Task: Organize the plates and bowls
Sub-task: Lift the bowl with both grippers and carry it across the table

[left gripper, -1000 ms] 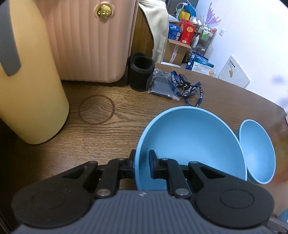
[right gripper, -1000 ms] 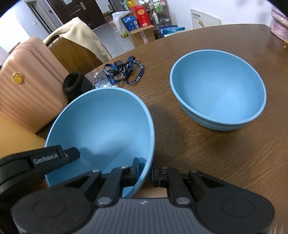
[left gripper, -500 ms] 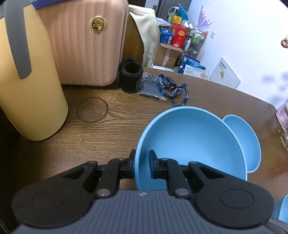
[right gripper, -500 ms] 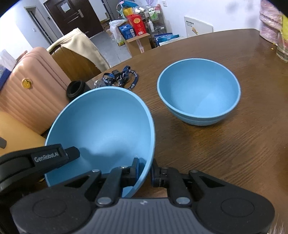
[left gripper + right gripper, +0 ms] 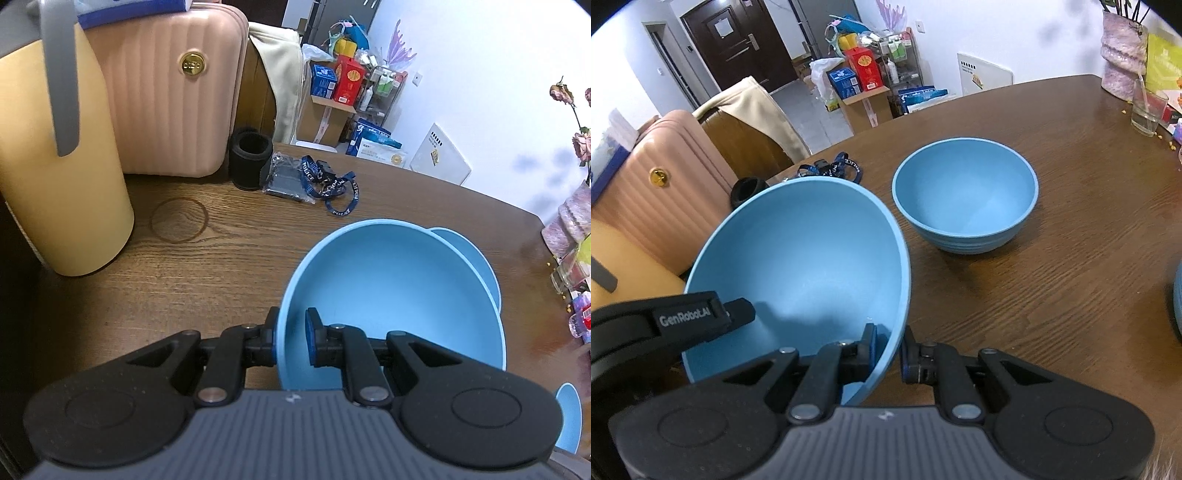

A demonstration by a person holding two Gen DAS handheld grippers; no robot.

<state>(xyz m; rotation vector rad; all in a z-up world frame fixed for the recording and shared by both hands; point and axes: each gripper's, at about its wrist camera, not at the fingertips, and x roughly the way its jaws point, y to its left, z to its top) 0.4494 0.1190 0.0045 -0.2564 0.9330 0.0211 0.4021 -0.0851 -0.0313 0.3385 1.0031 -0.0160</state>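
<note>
A large light-blue bowl (image 5: pixel 391 295) (image 5: pixel 801 258) hangs tilted above the brown wooden table (image 5: pixel 1052 280), gripped from both sides. My left gripper (image 5: pixel 291 332) is shut on its left rim, one pad inside and one outside. My right gripper (image 5: pixel 890 345) is shut on the opposite rim in the same way. The left gripper (image 5: pixel 738 314) also shows at the left of the right wrist view, reaching into the bowl. A second blue bowl (image 5: pixel 964 195) (image 5: pixel 476 266) stands upright on the table beyond the held one.
A yellow container (image 5: pixel 62 184), a pink suitcase (image 5: pixel 170 103), a black cup (image 5: pixel 249 158) and blue lanyards (image 5: pixel 328 182) are at the far left. A glass (image 5: pixel 1147 110) and a vase (image 5: pixel 1123 51) stand far right. Another blue dish (image 5: pixel 1178 299) shows at the right edge.
Both grippers have risen and drawn back with the bowl still held. The second bowl and the far objects look smaller and farther away.
</note>
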